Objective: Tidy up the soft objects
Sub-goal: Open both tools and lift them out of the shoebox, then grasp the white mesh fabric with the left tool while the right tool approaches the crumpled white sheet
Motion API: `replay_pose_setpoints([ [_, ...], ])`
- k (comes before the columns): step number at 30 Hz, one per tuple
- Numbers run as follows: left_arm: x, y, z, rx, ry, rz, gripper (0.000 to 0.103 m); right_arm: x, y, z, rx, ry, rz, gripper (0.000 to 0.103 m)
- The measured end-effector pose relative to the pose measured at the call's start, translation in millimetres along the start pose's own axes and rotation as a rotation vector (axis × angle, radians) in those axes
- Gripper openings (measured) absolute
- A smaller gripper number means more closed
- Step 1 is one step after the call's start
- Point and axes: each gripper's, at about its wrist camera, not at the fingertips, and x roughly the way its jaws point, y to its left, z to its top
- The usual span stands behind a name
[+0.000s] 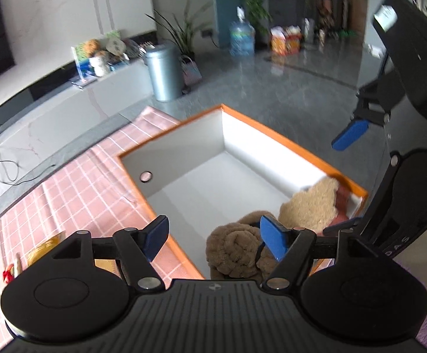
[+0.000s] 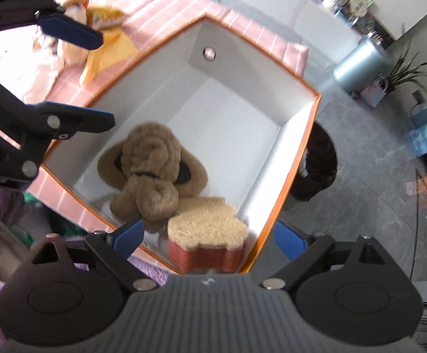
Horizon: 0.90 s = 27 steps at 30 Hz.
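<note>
Grey stone floor (image 1: pixel 286 88) spreads behind our work place, with a metal bin (image 1: pixel 164 72), a water bottle (image 1: pixel 242 37) and a green plant (image 1: pixel 184 33) standing along the far wall. Closer to us we see a table with a pink checked cloth (image 1: pixel 75 185), and on it stands a box (image 1: pixel 275 135) with orange edges and white inside walls.

Inside the box, in the corner nearest to us, lies a brown plush dog (image 2: pixel 151 173) with long ears. Just beside it, touching it, is a beige and red cushion (image 2: pixel 210 235) of fluffy material, which leans on the box wall. The rest of the box floor is bare and white.

We hold the left gripper (image 1: pixel 216 242) above the near edge of the box. Its blue pads are spread wide, and nothing is between them; the plush dog is lower, under the right pad. We hold the right gripper (image 2: pixel 210 238) over the same corner, also with jaws spread wide and pinching nothing; the cushion is seen below, between its fingers, but they do not press it.

On the cloth outside the box, in the right wrist view, a yellow bag (image 2: pixel 107 44) and another light plush toy (image 2: pixel 66 32) are lying together.
</note>
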Motion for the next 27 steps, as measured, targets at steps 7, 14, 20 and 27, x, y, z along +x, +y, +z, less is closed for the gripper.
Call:
replay_pose_setpoints([
  [7, -43, 19, -25, -0.137, -0.131, 0.039, 0.084, -18, 31, -2, 0.11, -0.192, -0.063, 0.098],
  [14, -83, 41, -70, -0.298, -0.264, 0.125, 0.084, -27, 77, -6, 0.219, -0.458, -0.054, 0.098],
  [20, -104, 63, -112, -0.424, -0.346, 0.189, 0.083, -33, 125, 0, 0.238, -0.645, -0.08, 0.098],
  [27, -114, 92, -158, -0.577, -0.34, 0.241, 0.083, -22, 169, 15, 0.276, -0.72, -0.043, 0.096],
])
